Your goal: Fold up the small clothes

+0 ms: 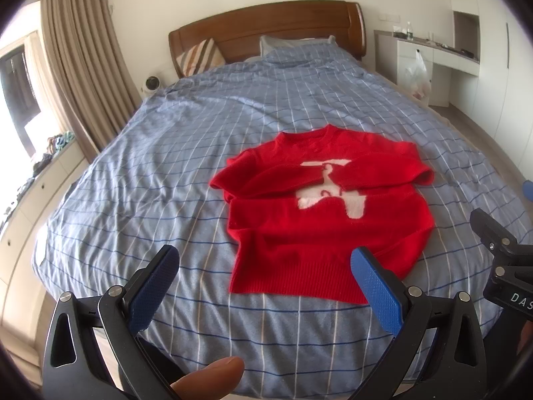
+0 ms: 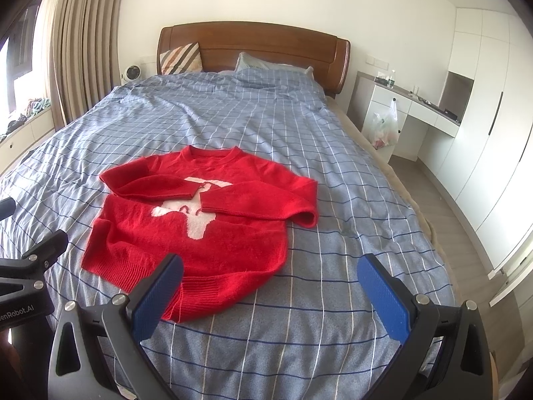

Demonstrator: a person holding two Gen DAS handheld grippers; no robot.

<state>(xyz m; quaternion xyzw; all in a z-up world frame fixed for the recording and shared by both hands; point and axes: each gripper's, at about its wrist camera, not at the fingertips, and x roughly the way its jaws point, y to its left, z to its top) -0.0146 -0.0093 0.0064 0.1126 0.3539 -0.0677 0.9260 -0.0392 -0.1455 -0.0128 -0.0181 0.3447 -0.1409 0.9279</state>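
I take the wide bed under its blue-grey checked duvet as my landmark; it gives me a broad, soft, flat surface to fold on, which I judge is why the work is laid out here. At the bed's far end stands the curved brown wooden headboard, with a brown-and-cream striped cushion propped against it, well out of the way.

The small red knitted sweater with a white motif on its chest lies face up on the near half of the bed, neck towards the headboard and ribbed hem towards me. Both sleeves are already folded across the chest, cuffs meeting over the motif, so I reckon the body fold is what remains: hem up towards the neck.

My left gripper hangs above the bed's near edge by the hem's left corner, its blue-padded fingers spread wide and holding nothing. My right gripper hovers over the hem's right corner, fingers equally wide and empty. One to each corner suits lifting the hem evenly, I think.
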